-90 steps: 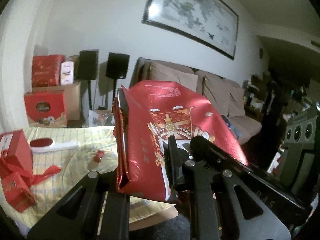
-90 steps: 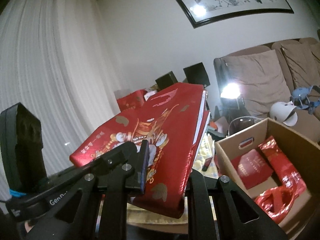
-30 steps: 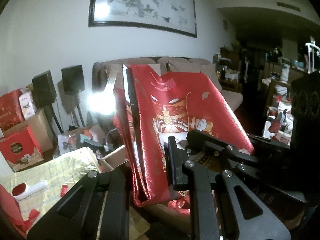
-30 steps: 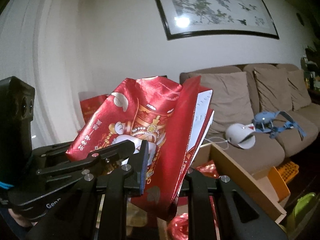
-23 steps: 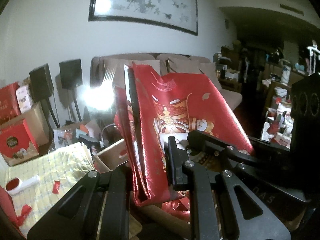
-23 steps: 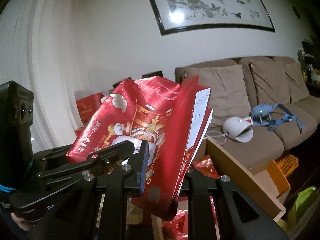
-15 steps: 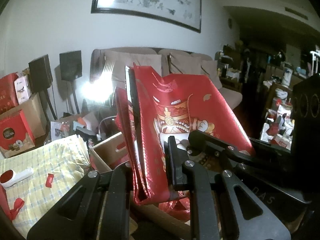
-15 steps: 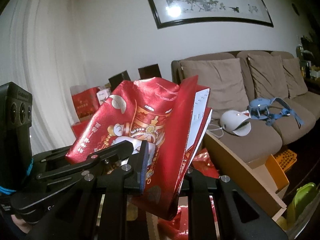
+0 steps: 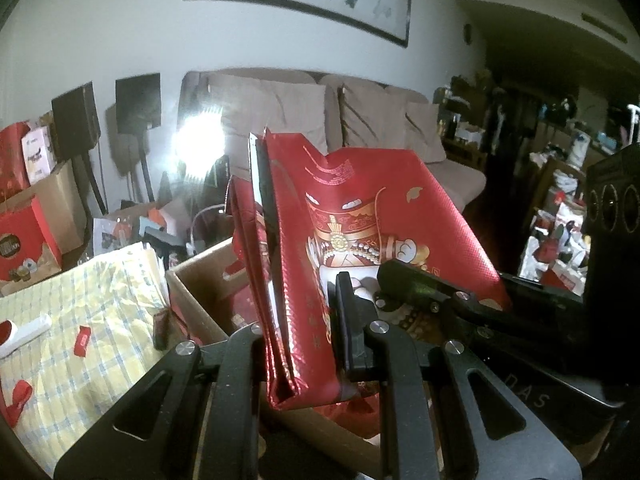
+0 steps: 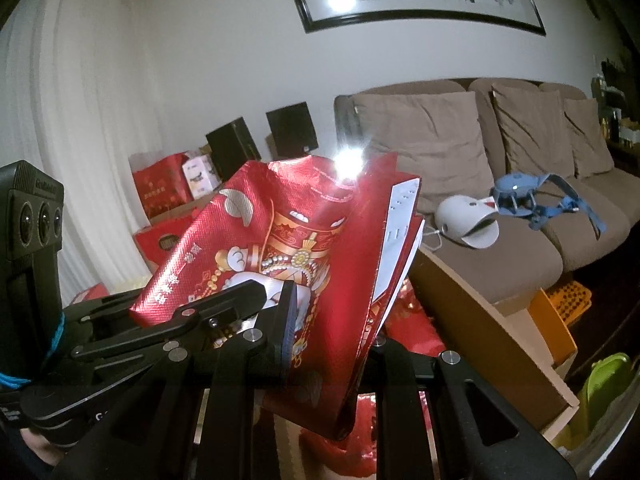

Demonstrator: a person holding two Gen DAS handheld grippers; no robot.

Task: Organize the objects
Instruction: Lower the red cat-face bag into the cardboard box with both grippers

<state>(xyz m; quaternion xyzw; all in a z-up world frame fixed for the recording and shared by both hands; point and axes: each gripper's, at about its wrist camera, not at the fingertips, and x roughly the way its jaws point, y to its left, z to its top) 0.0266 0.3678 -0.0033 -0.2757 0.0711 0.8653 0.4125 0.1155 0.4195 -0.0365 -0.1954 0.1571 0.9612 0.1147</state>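
Clearly both tongs clamp the same red gift bag [image 9: 360, 216], folded flat: the left tongs [image 9: 298, 334] pinch its lower edge in the left wrist view, and the right tongs [image 10: 332, 320] pinch it from the other side in the right wrist view, so the bag hangs between the two, held up off everything. Its glossy face carries a gold and white cartoon figure in a red hat with pearl strings, and a column of gold Chinese characters runs down the side nearest each pair of tongs; a line of small print near the top edge is too fine to read. White card inserts show at the bag's open edge.

Below and just beyond the tongs sits an open cardboard box [image 9: 200, 280] with more red packaging inside. Left of the left tongs lies the surface [image 9: 80, 300] under a yellow checked cloth, with small red scraps on it. Letters "DAS" show on the right tongs' body [image 9: 524, 394] in the left view. Beyond the right tongs stands a beige sofa [image 10: 460, 140]
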